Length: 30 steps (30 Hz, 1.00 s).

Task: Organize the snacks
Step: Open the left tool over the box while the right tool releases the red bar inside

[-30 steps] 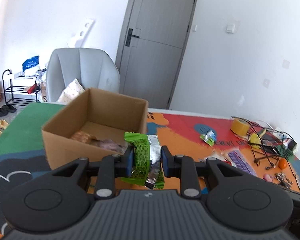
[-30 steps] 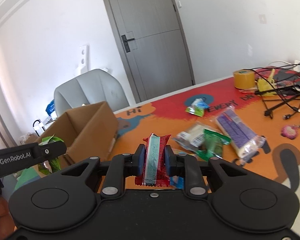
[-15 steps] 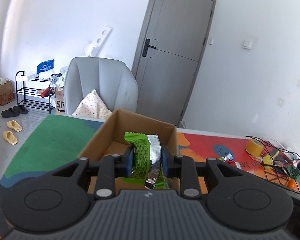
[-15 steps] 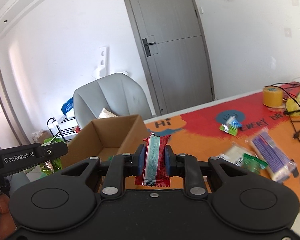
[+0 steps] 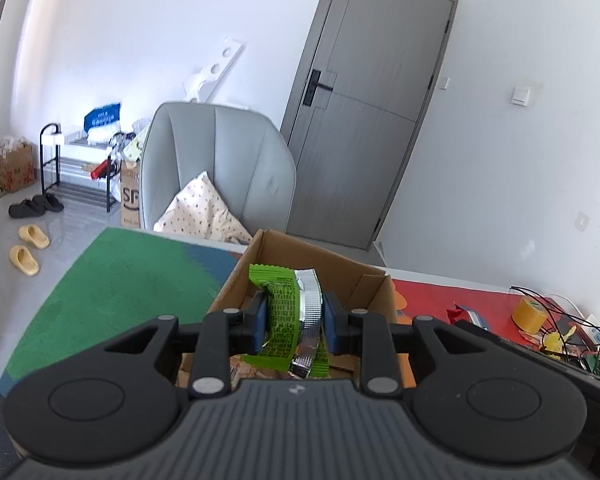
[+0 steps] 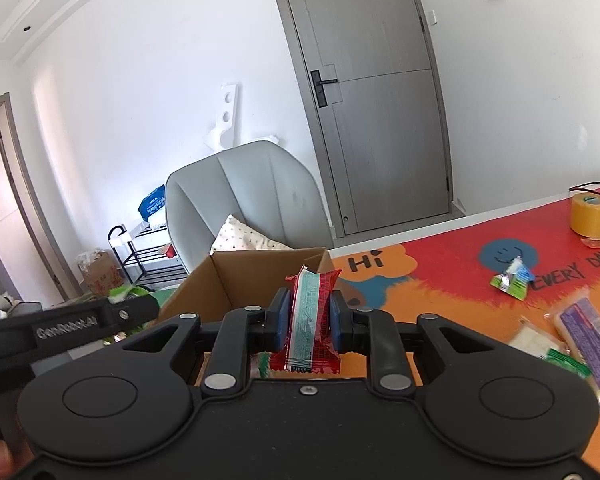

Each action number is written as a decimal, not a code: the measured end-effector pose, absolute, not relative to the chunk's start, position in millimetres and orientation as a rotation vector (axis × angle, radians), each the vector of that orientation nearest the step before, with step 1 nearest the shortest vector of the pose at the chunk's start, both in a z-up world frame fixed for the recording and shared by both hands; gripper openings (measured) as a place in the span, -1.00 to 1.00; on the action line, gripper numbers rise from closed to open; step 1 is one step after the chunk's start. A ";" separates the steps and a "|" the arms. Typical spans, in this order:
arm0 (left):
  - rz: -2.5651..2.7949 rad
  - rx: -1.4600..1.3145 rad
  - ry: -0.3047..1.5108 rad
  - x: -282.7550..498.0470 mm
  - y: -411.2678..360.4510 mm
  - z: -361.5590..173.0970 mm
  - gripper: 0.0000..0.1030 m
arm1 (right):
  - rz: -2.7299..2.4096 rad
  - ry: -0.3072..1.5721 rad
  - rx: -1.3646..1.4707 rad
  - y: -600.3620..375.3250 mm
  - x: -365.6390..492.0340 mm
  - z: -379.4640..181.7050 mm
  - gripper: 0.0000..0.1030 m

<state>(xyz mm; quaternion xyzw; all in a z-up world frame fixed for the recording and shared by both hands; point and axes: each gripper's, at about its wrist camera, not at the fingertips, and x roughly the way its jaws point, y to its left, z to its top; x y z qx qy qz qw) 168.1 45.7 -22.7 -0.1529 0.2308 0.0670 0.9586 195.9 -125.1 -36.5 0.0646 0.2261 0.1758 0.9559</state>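
Left wrist view: the left gripper (image 5: 293, 318) has its 2 blue pads clamped on a green snack packet (image 5: 278, 312) with a silvery foil side, held upright by its middle so both crimped ends hang free; it hangs over the open cardboard box (image 5: 374, 292) on the coloured mat (image 5: 120, 280), which looks like the place for a drop, judging by the task; wrappers lie in the box bottom, but the gripper body hides most of them and I cannot tell how many; the right side of the mat is cut off, with only a tape roll (image 5: 530, 314) and tangled cables showing

Right wrist view: the right gripper (image 6: 309, 318) pinches a red snack bar (image 6: 310, 320) edge-on with its jaws narrow, just short of the box's near wall (image 6: 204, 292); 3 or 4 loose packets (image 6: 512, 278) wait on the mat to the right, some cropped by the frame edge; the other gripper's arm crosses at left, its load mostly hidden
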 end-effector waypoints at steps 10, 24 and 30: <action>0.167 -0.355 0.483 171.1 67.7 -28.6 -0.33 | 0.395 0.486 0.124 -103.0 210.1 -39.4 -0.57; 0.264 -0.358 0.456 144.7 90.1 -23.3 0.42 | 0.458 0.511 0.124 -82.2 197.2 -39.4 -0.16; 0.306 -0.332 0.445 138.7 79.2 -23.2 0.72 | 0.399 0.499 0.141 -100.1 188.4 -39.2 0.20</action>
